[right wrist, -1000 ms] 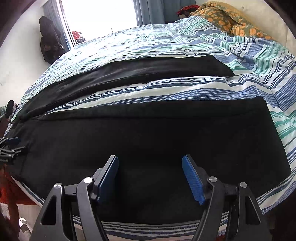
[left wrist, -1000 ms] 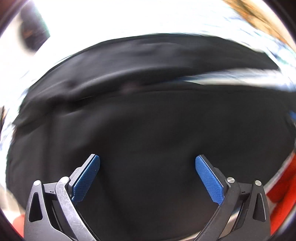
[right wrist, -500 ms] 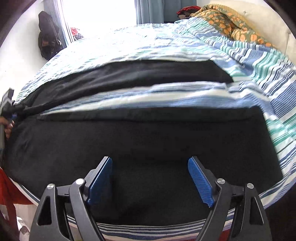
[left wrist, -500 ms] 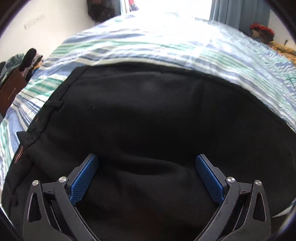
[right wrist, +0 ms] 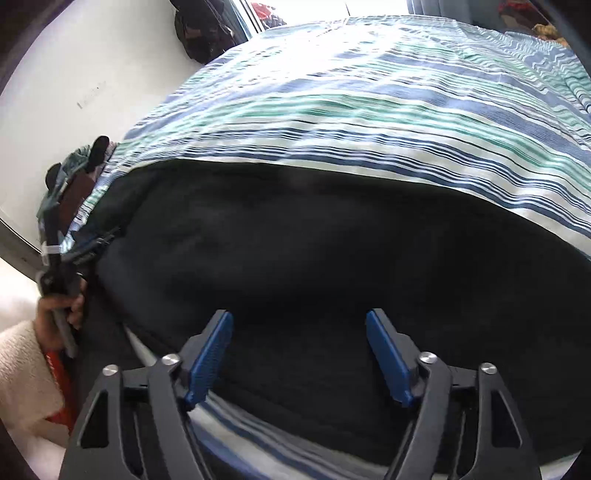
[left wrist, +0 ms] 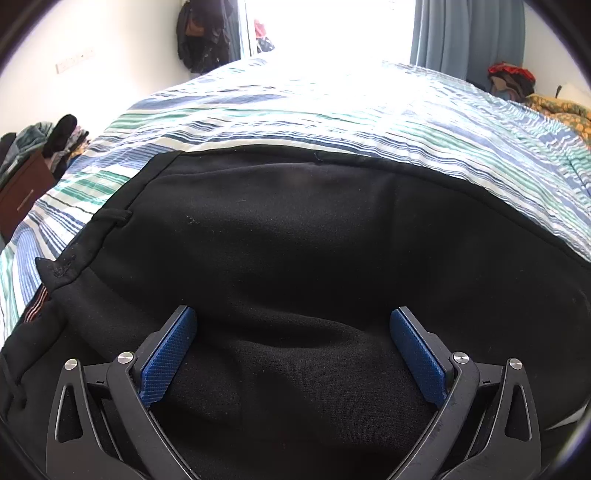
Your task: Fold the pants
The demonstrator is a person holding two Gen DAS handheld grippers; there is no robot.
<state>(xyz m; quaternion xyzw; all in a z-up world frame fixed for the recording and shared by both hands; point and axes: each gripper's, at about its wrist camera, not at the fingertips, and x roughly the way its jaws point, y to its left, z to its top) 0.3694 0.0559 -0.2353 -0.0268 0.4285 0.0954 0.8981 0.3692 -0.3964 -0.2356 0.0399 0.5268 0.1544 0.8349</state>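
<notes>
Black pants [left wrist: 295, 251] lie spread on a striped bed. In the left wrist view the waistband with a belt loop [left wrist: 110, 216] is at the left. My left gripper [left wrist: 293, 328] is open and empty, low over the cloth. In the right wrist view the pants [right wrist: 332, 251] fill the middle as a wide black band. My right gripper [right wrist: 299, 332] is open and empty above their near edge. The left gripper [right wrist: 61, 266] shows at the far left of that view, held by a hand, beside the pants' left end.
The blue, green and white striped bedcover [left wrist: 332, 118] stretches beyond the pants to a bright window. A brown dresser [left wrist: 22, 195] with piled clothes stands at the left. Dark clothes hang on the wall [left wrist: 203, 33]. An orange patterned blanket [left wrist: 561, 110] lies at the far right.
The right gripper has swung left towards the waist end, and its view now shows a single black band instead of two separate legs. The left gripper has stayed open over the waistband.
</notes>
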